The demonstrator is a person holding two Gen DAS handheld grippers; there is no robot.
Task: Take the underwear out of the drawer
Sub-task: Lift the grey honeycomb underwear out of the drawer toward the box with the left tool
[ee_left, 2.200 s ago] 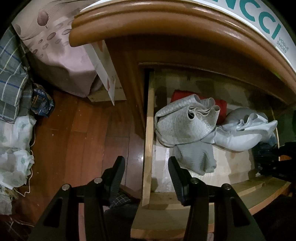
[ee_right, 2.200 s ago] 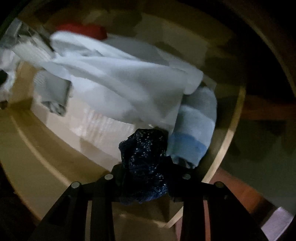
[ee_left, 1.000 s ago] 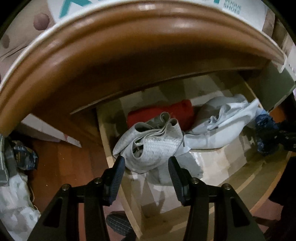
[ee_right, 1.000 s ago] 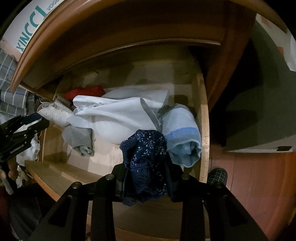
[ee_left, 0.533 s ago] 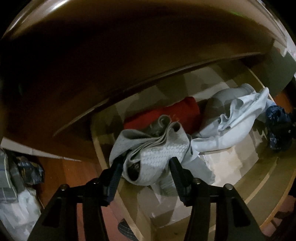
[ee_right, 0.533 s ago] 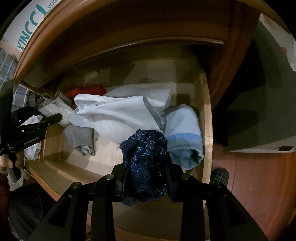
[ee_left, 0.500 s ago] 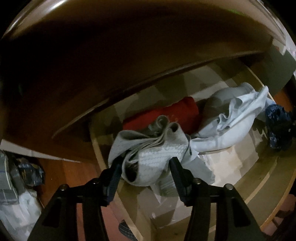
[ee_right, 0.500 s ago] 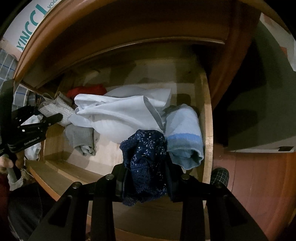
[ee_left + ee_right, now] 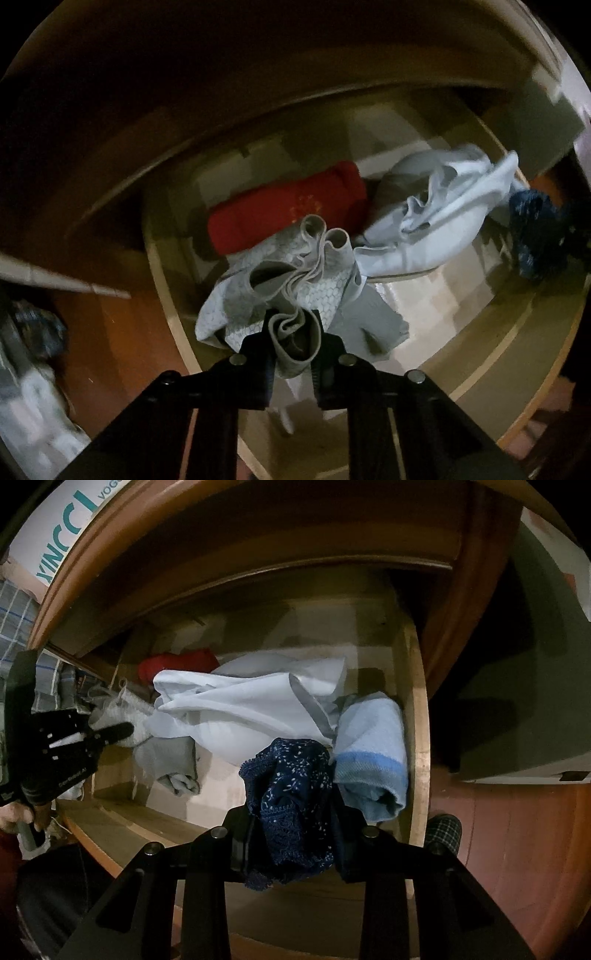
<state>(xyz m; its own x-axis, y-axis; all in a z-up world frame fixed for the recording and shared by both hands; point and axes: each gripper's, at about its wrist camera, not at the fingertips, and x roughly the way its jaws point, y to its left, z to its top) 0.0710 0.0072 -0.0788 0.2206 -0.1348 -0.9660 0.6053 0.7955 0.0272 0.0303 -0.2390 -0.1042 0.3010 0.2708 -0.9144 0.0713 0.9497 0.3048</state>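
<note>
The open wooden drawer (image 9: 415,716) holds several garments. My right gripper (image 9: 291,812) is shut on dark blue lace underwear (image 9: 291,794) and holds it above the drawer's front right. My left gripper (image 9: 293,332) is shut on a fold of grey patterned underwear (image 9: 291,284) at the drawer's left side. It also shows in the right wrist view (image 9: 110,733) at the far left. The blue underwear shows at the right edge of the left wrist view (image 9: 532,229).
In the drawer lie a red folded garment (image 9: 288,206), a white garment (image 9: 251,705), a light blue rolled one (image 9: 373,746) and a grey one (image 9: 170,760). The cabinet top (image 9: 221,528) overhangs the drawer. Reddish wood floor (image 9: 517,834) lies to the right.
My left gripper has moved into the drawer and closed on the grey patterned underwear. My right gripper stays shut on the blue underwear, held almost still.
</note>
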